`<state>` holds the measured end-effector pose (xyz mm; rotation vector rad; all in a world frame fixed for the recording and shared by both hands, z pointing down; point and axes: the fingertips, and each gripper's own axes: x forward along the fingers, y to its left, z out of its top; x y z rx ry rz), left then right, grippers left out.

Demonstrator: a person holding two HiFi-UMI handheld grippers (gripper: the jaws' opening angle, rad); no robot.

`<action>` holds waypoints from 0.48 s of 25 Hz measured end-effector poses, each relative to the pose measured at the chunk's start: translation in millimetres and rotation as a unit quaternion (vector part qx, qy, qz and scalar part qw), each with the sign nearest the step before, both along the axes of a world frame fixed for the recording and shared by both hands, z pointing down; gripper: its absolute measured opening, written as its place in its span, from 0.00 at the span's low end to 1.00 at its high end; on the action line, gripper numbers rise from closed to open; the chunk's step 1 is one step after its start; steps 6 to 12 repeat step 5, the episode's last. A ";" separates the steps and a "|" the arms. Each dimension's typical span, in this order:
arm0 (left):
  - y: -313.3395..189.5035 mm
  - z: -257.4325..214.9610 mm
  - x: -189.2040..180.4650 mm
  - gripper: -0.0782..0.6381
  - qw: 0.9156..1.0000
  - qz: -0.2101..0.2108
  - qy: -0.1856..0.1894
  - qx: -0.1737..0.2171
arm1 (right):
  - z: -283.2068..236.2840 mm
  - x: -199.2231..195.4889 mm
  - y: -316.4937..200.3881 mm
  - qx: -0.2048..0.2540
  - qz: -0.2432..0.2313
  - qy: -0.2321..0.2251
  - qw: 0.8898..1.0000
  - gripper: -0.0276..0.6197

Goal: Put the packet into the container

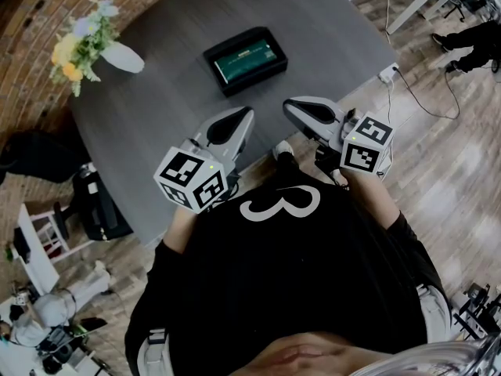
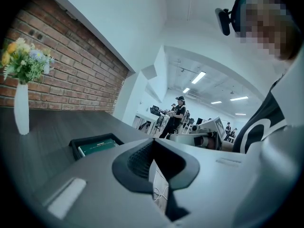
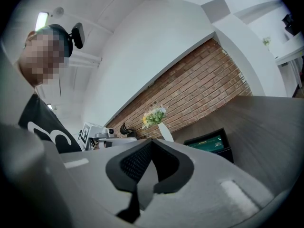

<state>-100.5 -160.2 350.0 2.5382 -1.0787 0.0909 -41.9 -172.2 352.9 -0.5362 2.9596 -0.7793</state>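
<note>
The green packet (image 1: 248, 63) lies flat inside the black container (image 1: 249, 85), which sits near the middle of the grey table (image 1: 172, 100). Off to one side, near the table's edge by the brick wall (image 1: 31, 22), stands a white vase (image 1: 124, 57) of yellow and pale flowers. Both grippers are well back from the container, over the table's near edge and close to the person's chest. The left gripper (image 1: 241, 117) has its jaws pressed together with nothing between them, and the right gripper (image 1: 294, 108) is likewise closed and empty. They point roughly towards the container, side by side but apart.
</note>
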 end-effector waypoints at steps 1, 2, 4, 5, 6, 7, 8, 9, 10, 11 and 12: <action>-0.2 -0.4 -0.2 0.13 1.000 -0.001 0.003 0.000 | 0.0 -0.3 -0.2 0.000 0.000 0.000 1.000 0.05; -0.4 -0.8 -0.4 0.13 1.000 -0.001 0.005 0.000 | -0.1 -0.8 -0.4 0.000 0.000 0.000 1.000 0.05; -0.7 -1.3 -0.6 0.13 1.000 -0.001 0.010 0.000 | -0.3 -1.6 -0.6 0.000 -0.001 0.000 1.000 0.05; -0.9 -1.4 -0.7 0.13 1.000 -0.001 0.012 0.000 | -0.3 -2.0 -0.7 0.000 -0.001 0.000 1.000 0.04; -0.9 -1.4 -0.7 0.13 1.000 -0.001 0.012 0.000 | -0.3 -2.0 -0.7 0.000 -0.001 0.000 1.000 0.04; -0.9 -1.4 -0.7 0.13 1.000 -0.001 0.012 0.000 | -0.3 -2.0 -0.7 0.000 -0.001 0.000 1.000 0.04; -0.9 -1.4 -0.7 0.13 1.000 -0.001 0.012 0.000 | -0.3 -2.0 -0.7 0.000 -0.001 0.000 1.000 0.04; -0.9 -1.4 -0.7 0.13 1.000 -0.001 0.012 0.000 | -0.3 -2.0 -0.7 0.000 -0.001 0.000 1.000 0.04; -0.9 -1.4 -0.7 0.13 1.000 -0.001 0.012 0.000 | -0.3 -2.0 -0.7 0.000 -0.001 0.000 1.000 0.04; -0.9 -1.4 -0.7 0.13 1.000 -0.001 0.012 0.000 | -0.3 -2.0 -0.7 0.000 -0.001 0.000 1.000 0.04; -0.9 -1.4 -0.7 0.13 1.000 -0.001 0.012 0.000 | -0.3 -2.0 -0.7 0.000 -0.001 0.000 1.000 0.04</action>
